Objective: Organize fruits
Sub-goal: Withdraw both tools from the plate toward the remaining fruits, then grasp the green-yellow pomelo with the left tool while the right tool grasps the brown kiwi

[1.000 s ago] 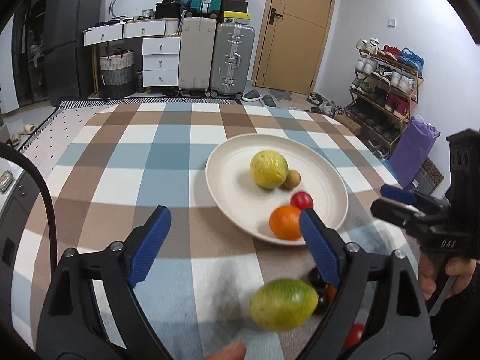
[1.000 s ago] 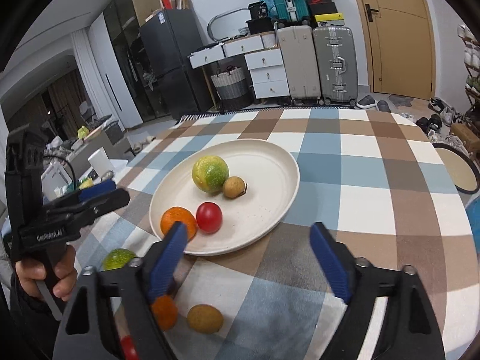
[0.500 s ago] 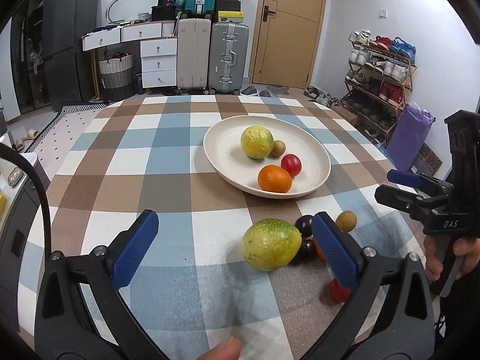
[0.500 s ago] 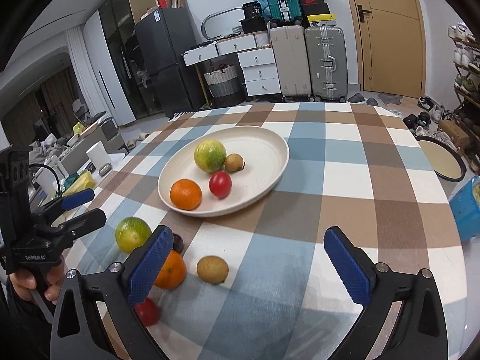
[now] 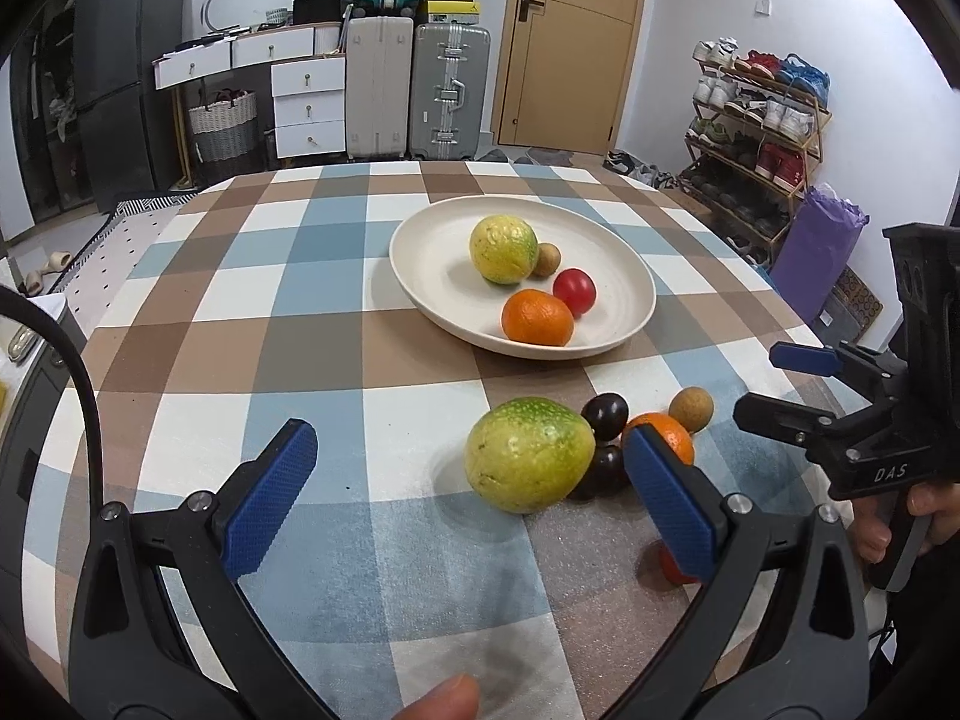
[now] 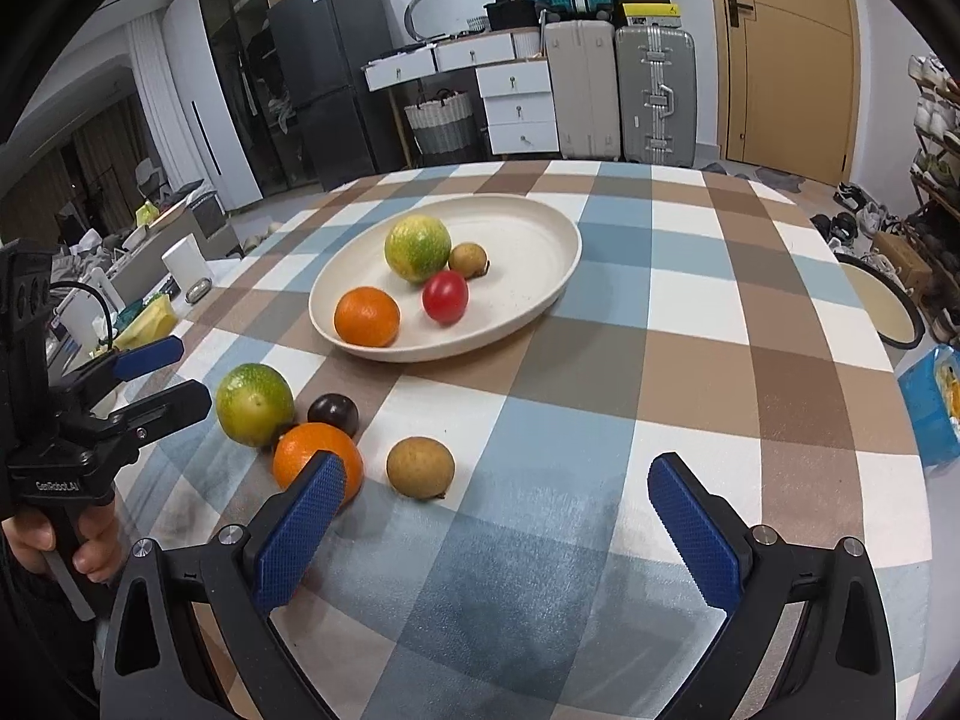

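Note:
A cream plate (image 5: 432, 252) (image 6: 540, 240) on the checked tablecloth holds a green-yellow fruit (image 5: 503, 248), a small brown fruit (image 5: 547, 259), a red tomato (image 5: 574, 292) and an orange (image 5: 536, 318). Loose on the cloth nearer me lie a green fruit (image 5: 528, 453) (image 6: 254, 395), two dark plums (image 5: 605, 416), an orange (image 6: 312, 461), a brown fruit (image 6: 420, 467) and a red fruit (image 5: 672, 567), partly hidden. My left gripper (image 5: 474, 510) is open, just short of the green fruit. My right gripper (image 6: 495, 534) is open and empty, just short of the loose orange and brown fruit.
The round table's edge curves close on the right (image 6: 900, 420). Suitcases (image 5: 450, 90), white drawers (image 5: 306, 102) and a door (image 5: 570, 42) stand at the back. A shoe rack (image 5: 756, 138) is on the right.
Both grippers have pulled back from the plate toward me. The loose fruits now show in front of the fingers. The fruits have not moved.

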`<state>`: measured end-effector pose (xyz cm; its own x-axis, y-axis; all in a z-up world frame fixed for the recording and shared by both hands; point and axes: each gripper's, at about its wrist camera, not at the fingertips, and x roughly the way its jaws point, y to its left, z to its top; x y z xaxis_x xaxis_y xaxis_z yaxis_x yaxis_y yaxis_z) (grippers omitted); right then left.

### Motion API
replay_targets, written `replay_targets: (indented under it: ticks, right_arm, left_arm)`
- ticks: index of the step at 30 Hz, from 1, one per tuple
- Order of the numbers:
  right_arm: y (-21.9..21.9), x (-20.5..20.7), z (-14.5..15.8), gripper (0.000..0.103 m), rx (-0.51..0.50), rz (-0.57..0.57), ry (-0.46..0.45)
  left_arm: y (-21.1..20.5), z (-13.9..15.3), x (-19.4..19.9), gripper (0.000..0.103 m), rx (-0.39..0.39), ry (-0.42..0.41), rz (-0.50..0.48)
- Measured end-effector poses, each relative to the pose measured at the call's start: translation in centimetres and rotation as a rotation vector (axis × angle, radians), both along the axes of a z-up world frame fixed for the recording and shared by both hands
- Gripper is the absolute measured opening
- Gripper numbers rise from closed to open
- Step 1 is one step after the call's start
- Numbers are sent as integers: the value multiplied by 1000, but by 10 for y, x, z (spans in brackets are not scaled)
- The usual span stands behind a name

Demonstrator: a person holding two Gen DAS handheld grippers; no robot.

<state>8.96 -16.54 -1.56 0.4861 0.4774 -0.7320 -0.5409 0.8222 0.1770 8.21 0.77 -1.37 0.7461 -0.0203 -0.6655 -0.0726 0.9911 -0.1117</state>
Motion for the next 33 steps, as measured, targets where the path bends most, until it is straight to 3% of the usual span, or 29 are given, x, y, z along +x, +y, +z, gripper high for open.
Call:
replay_targets:
  ticks: [15,33]
  right_arm:
    - [8,2,-9,103,-28,-3,29]
    - [25,5,-26,103,-152,-9,54]
  left_arm:
    - [0,-8,4,102,-19,24,6]
    - [3,-20,11,102,-49,54,11]
